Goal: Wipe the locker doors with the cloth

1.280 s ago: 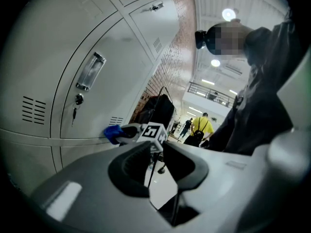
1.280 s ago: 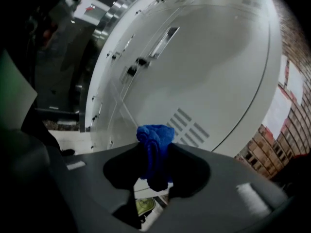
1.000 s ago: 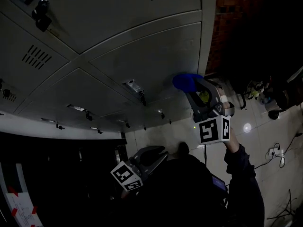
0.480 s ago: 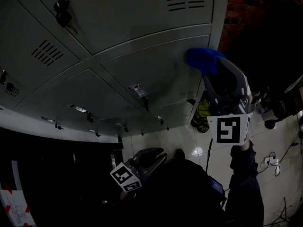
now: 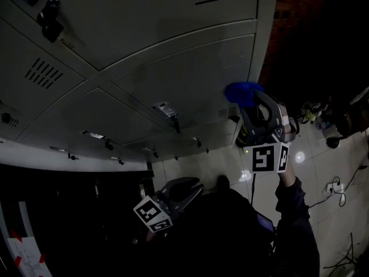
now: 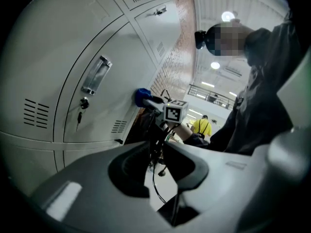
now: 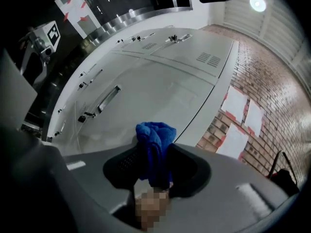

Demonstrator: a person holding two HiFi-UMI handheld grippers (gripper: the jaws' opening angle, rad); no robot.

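Observation:
A blue cloth (image 5: pixel 241 91) is bunched against the grey locker door (image 5: pixel 184 68), near the door's right edge. My right gripper (image 5: pixel 247 97) is shut on it, and the cloth (image 7: pixel 155 140) sticks out between the jaws onto the door (image 7: pixel 160 96). The left gripper view catches the same cloth (image 6: pixel 142 96) from the side, touching the lockers. My left gripper (image 5: pixel 193 186) hangs low and away from the lockers. Its jaws stand close together with nothing between them.
Locker handles (image 5: pixel 164 109) and small locks stick out from the doors. A brick wall (image 7: pixel 272 81) stands right of the lockers. Cables and a socket (image 5: pixel 337 183) lie on the tiled floor. A person in yellow (image 6: pixel 201 126) is far off.
My right gripper carried the cloth up along the door's right edge, then came back down a little. The left gripper has stayed where it was.

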